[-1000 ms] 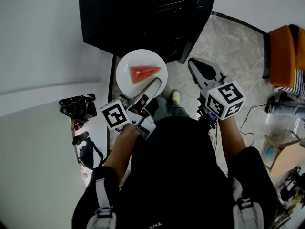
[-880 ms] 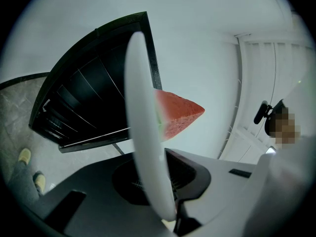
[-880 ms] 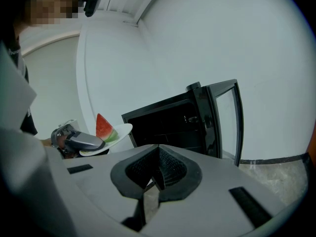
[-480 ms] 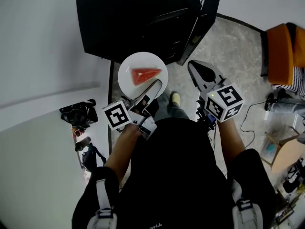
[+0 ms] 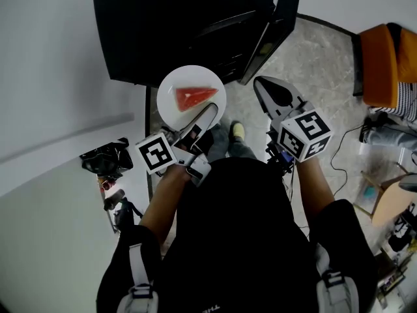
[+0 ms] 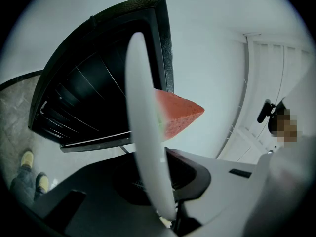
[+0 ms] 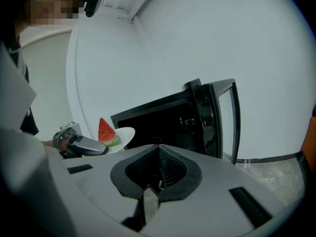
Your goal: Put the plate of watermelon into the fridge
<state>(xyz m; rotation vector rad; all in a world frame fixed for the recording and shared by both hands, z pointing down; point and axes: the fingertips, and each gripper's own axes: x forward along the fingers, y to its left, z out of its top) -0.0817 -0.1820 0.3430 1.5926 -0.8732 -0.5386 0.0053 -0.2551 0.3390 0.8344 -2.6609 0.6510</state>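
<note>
A white plate (image 5: 173,105) carrying a red wedge of watermelon (image 5: 194,96) hangs in the air in front of a black fridge (image 5: 176,25), whose door (image 5: 280,18) stands swung out to the right. My left gripper (image 5: 208,113) is shut on the plate's near rim. In the left gripper view the plate (image 6: 143,132) appears edge-on between the jaws, with the watermelon (image 6: 177,115) to its right and the fridge's dark inside (image 6: 94,98) behind. My right gripper (image 5: 273,96) is shut and holds nothing. It points at the fridge (image 7: 168,122) and sees the plate (image 7: 126,134) at the left.
A white wall runs along the left. An orange chair (image 5: 384,64) and cables (image 5: 342,158) sit on the grey stone floor at the right. Dark gear (image 5: 104,158) lies at the left by the wall. My shoe (image 5: 239,131) shows below the plate.
The fridge has come nearer and fills more of the head view. Both grippers have kept their hold and spacing, with the plate now a little closer to the fridge's opening.
</note>
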